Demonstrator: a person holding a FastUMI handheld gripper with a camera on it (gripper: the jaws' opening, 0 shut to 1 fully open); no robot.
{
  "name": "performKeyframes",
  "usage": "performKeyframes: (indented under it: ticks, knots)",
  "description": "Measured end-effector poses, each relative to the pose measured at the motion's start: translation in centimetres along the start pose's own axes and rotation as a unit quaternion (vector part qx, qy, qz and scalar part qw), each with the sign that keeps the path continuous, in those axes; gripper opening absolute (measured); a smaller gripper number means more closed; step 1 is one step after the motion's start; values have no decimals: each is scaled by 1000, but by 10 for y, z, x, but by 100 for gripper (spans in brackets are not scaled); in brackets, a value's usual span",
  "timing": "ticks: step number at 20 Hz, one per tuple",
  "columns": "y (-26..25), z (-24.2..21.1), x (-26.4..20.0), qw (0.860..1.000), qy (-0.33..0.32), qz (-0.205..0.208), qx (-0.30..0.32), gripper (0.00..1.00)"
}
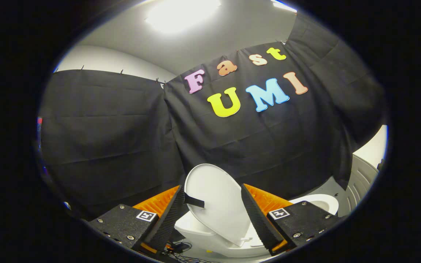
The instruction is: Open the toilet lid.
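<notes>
Toilet lid point(216, 199) raised, standing nearly upright and tilted, white underside or face turned toward the camera, hinged end low near the bowl. Sits between the two fingers of the claw point(217, 215), with a narrow dark strap or tab point(194, 201) reaching from the left finger's side across the lid's edge. Claw spread wide, fingers flanking the lid; cannot tell whether either pad actually touches it, so not clenched on anything. Below the lid, white toilet body point(199, 233) and, beyond the right finger, a curved stretch of the seat rim point(320, 201). Under the toilet, a tangle of dark cables point(177, 250) on the floor. Behind everything, black cloth wall point(104, 138) hung in folds, a pale ribbed panel point(360, 182) off past the right finger, bright ceiling light point(181, 14) overhead
</notes>
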State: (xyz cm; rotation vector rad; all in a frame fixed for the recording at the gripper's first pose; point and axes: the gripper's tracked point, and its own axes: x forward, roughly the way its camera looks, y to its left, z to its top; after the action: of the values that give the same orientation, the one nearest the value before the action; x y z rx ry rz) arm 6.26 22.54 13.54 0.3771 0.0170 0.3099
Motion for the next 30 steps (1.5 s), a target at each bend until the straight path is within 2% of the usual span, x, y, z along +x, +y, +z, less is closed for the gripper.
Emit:
performKeyframes:
  ticks: [3, 9, 14, 25, 30]
  knots:
    - [-28, 8, -23, 999, -9, -23, -36, 96]
    - [-83, 15, -59, 995, -20, -72, -65, 96]
    - [-121, 3, -87, 989, -18, -107, -103, 95]
    - [-185, -35, -125, 980, -1, -173, -103, 96]
    - [-197, -39, -138, 976, -1, -184, -117, 96]
